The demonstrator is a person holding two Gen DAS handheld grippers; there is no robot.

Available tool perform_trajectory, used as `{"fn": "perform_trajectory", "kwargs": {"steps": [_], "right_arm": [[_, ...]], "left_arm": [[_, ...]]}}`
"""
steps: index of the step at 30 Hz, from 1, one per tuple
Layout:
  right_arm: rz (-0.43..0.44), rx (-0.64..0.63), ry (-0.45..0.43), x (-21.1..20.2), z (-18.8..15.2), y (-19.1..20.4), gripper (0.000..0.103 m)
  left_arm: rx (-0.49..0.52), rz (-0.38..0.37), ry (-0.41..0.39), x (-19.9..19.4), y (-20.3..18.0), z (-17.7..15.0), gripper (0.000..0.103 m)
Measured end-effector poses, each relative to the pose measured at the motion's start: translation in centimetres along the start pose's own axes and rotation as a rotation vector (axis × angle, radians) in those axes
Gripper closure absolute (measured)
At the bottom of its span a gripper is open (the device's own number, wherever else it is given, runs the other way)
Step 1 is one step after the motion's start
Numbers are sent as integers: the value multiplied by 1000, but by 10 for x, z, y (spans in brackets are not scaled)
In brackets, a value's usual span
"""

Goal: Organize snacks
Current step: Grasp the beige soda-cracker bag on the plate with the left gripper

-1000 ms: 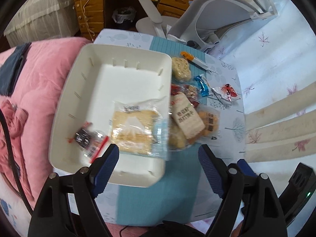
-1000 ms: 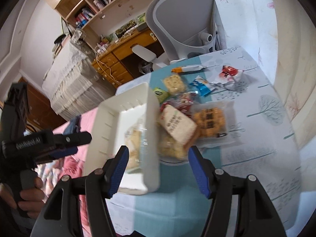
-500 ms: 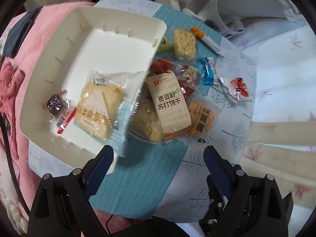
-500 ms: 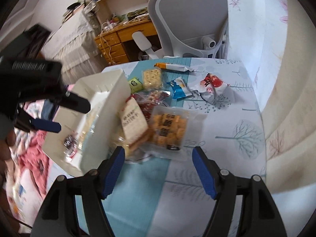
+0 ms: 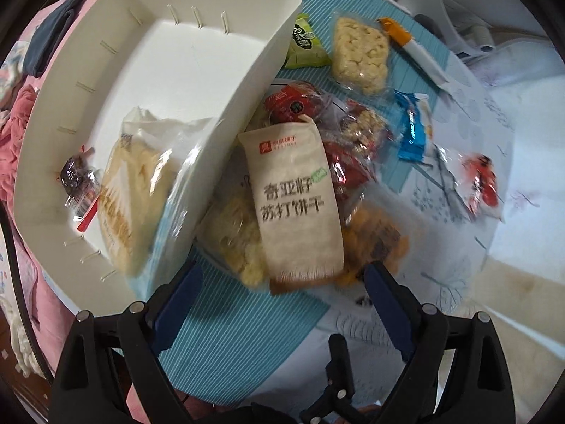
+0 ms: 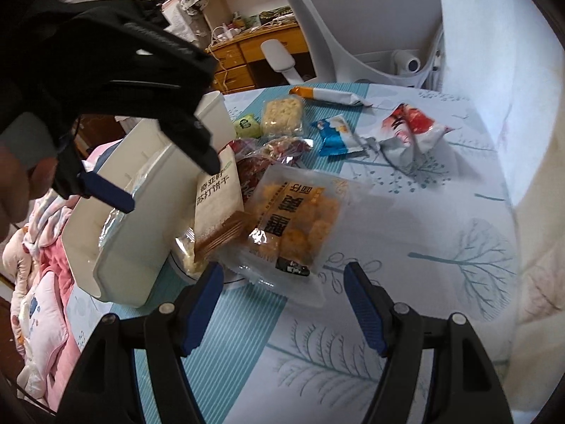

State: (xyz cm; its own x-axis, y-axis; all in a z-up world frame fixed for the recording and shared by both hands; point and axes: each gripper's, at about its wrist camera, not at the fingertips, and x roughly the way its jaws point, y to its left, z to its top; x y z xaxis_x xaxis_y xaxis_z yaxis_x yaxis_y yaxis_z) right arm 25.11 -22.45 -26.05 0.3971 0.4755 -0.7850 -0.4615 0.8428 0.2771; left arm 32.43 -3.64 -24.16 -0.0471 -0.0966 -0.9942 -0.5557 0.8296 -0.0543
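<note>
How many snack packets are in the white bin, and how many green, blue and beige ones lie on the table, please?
In the white bin: 2 (dark packet, yellow packet)
Green packet: 1
Blue packet: 1
Beige packet: 1
Total: 5

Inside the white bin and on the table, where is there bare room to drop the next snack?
The white bin has bare floor at its far end, beyond the bread pack and small dark candy. The table is bare right of the orange snack bag. It is crowded around the cracker pack.
</note>
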Motion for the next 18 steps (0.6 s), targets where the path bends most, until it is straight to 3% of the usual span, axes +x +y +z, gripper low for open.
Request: {"fn": "perform_trajectory", "kwargs": {"steps": [10,18], "right_arm": [[55,29,36,34,2,-14,33],[113,48,61,49,5,-16,39]], "left_arm": [[-27,98,-56,29,-17,22,11],[-34,149,-58,47,-12,34,15]]}}
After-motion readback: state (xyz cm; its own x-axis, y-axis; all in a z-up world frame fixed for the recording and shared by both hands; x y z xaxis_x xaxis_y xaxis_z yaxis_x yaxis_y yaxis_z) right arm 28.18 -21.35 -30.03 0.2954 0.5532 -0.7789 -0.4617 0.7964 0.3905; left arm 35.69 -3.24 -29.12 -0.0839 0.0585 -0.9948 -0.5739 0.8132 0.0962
